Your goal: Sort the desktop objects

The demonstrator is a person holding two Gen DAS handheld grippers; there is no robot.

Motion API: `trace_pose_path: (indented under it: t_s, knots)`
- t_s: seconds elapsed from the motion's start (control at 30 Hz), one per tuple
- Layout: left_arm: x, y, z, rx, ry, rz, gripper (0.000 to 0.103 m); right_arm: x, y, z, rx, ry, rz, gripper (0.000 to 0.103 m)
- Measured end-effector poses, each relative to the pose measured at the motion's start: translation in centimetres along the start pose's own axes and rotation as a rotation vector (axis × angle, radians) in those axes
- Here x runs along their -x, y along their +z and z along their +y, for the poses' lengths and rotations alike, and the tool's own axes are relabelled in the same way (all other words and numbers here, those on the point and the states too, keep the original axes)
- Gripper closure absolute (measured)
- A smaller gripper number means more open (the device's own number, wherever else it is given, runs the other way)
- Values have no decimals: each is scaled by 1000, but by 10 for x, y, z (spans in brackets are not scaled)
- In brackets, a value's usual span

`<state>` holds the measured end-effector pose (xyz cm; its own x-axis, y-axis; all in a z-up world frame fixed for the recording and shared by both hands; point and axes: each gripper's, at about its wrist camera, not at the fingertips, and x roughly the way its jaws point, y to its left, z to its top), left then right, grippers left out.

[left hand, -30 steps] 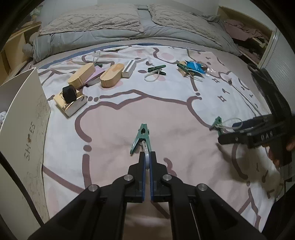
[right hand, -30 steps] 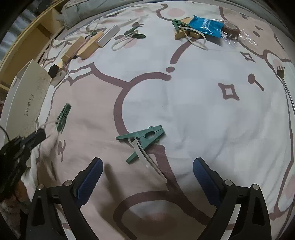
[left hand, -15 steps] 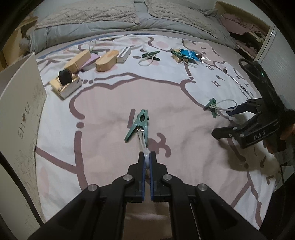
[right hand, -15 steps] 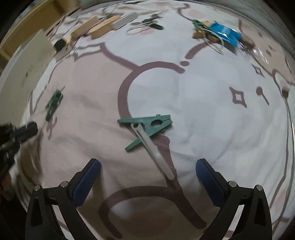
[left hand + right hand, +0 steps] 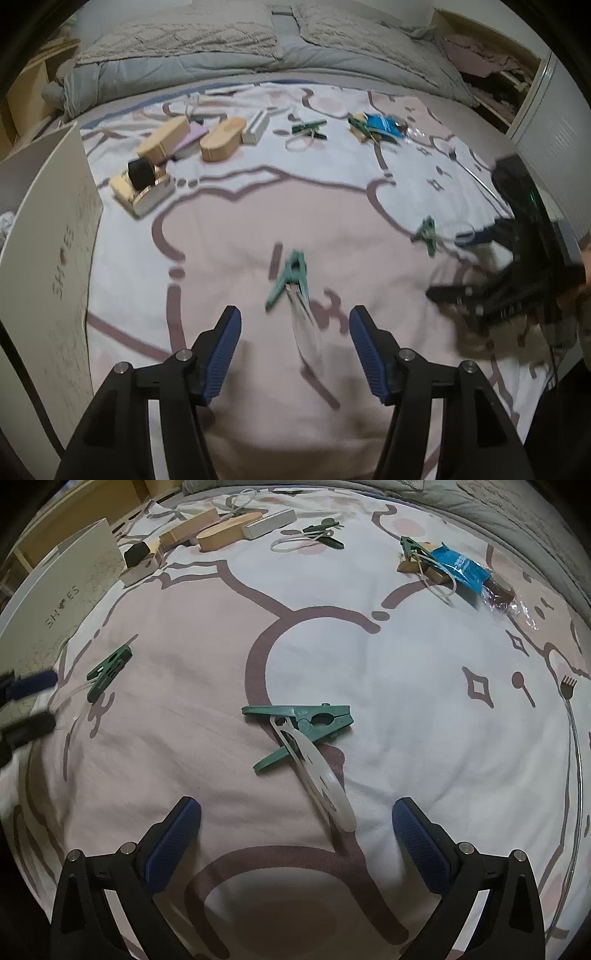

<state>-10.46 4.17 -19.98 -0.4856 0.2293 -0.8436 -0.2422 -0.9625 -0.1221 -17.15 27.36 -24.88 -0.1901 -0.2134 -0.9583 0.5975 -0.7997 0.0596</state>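
The left gripper [image 5: 294, 345] hangs over the bed [image 5: 229, 221], and its jaws have just been opening; they stand apart now. The white strap of a green clothespin [image 5: 290, 278] lies on the sheet between the blue pads [image 5: 223, 350], and they do not press on it. This clothespin lies toward 12 o'clock from the jaws, a little blurred.

The right gripper [image 5: 295, 834] has its jaws wide apart and holds nothing. A second green clothespin [image 5: 301, 722] lies on the sheet toward 12 o'clock from them, and its white strap [image 5: 317, 771] runs down to about 1 o'clock, ending near the right pad. In the left wrist view this gripper shows at 3 o'clock as a dark blurred shape.

Far away, at 11 o'clock in both views, 2 wooden boxes [image 5: 192, 142] lie beside a white box [image 5: 255, 127]. At 1 o'clock lies a blue packet [image 5: 460, 570] with 1 more clothespin [image 5: 408, 546] touching it. A shoe box [image 5: 48, 258] stands at 9 o'clock
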Motion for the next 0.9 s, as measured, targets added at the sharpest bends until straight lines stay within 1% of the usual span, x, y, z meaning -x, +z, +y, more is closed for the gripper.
trace_pose_path:
  t_s: [0.13,0.27,0.5,0.57,0.67,0.73,0.8,0.9]
  knots:
    - [-8,13,2,11,12,-11,42,1,-3,0,6,-13,-13,0]
    - [-24,18,2,-10,41,0,42,2,-5,0,20,-21,-25,0]
    - [-47,11,6,-43,52,26,42,2,-6,-5,43,-3,-45,0]
    - [-51,7,7,-49,46,24,42,2,-7,-7,42,5,-52,0]
    - [-51,4,8,-52,40,9,42,0,-5,-8,39,-10,-52,0]
    - [-51,4,8,-52,45,6,36,0,-4,-9,31,-14,-52,0]
    - [-54,1,8,-49,54,2,20,2,-2,-11,31,-9,-40,0]
    - [-57,-2,7,-58,65,-9,12,7,3,-17,22,0,-27,0]
